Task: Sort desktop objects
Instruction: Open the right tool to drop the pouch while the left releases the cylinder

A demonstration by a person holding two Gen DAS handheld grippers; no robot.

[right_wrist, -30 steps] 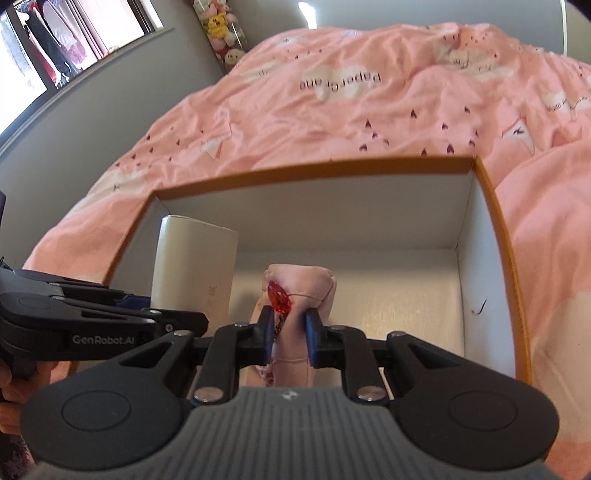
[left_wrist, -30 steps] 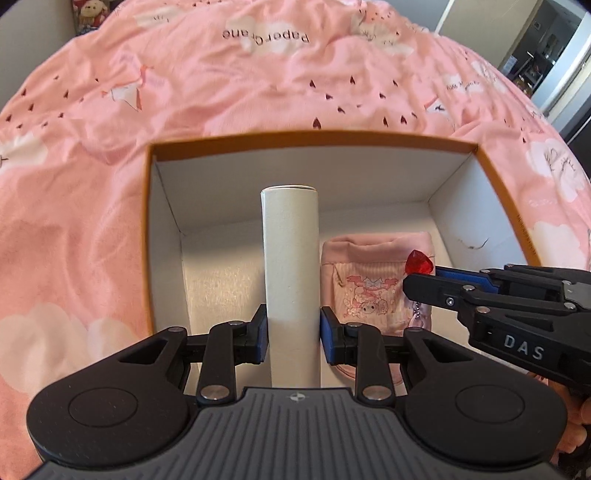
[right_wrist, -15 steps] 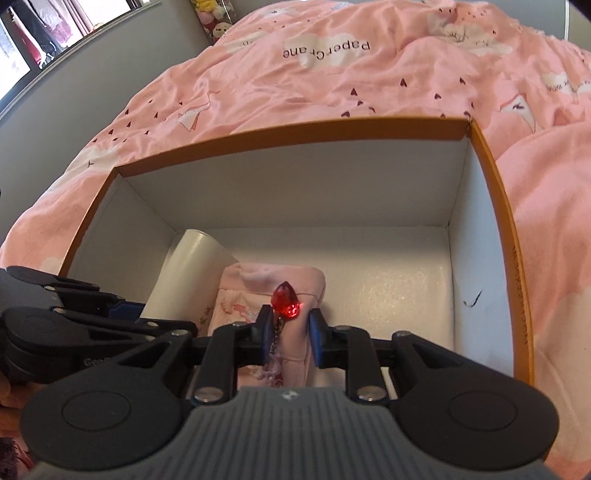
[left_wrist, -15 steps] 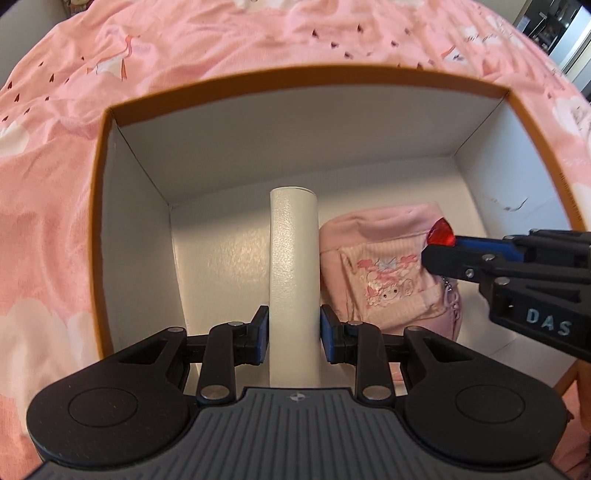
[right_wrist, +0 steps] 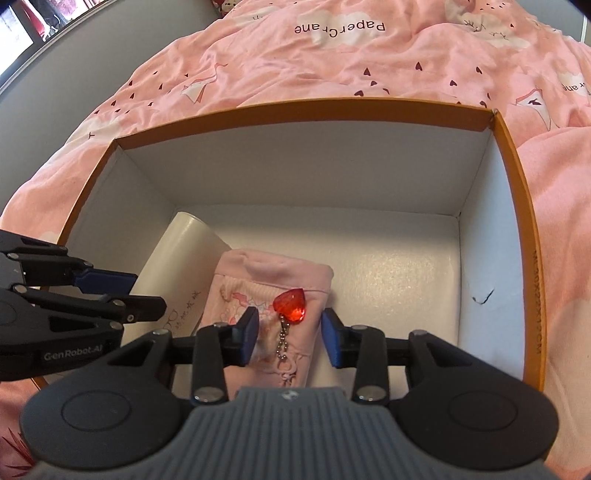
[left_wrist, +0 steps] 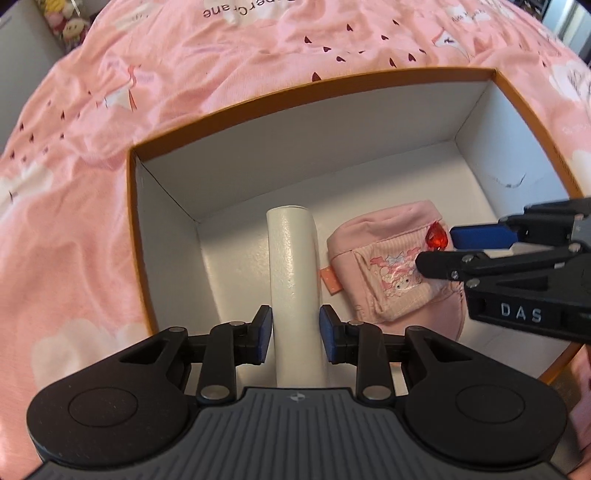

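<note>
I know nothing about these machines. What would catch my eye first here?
Probably the red heart charm on a pink pouch, lying inside a white box with an orange rim on a pink bedspread. Beside the pouch, on its left, lies a white tube.

A home bedroom: a rumpled pink quilt printed with clouds, hearts and paper cranes (right_wrist: 369, 55) covers the bed, with plush toys (left_wrist: 64, 27) lined along the grey wall.
</note>
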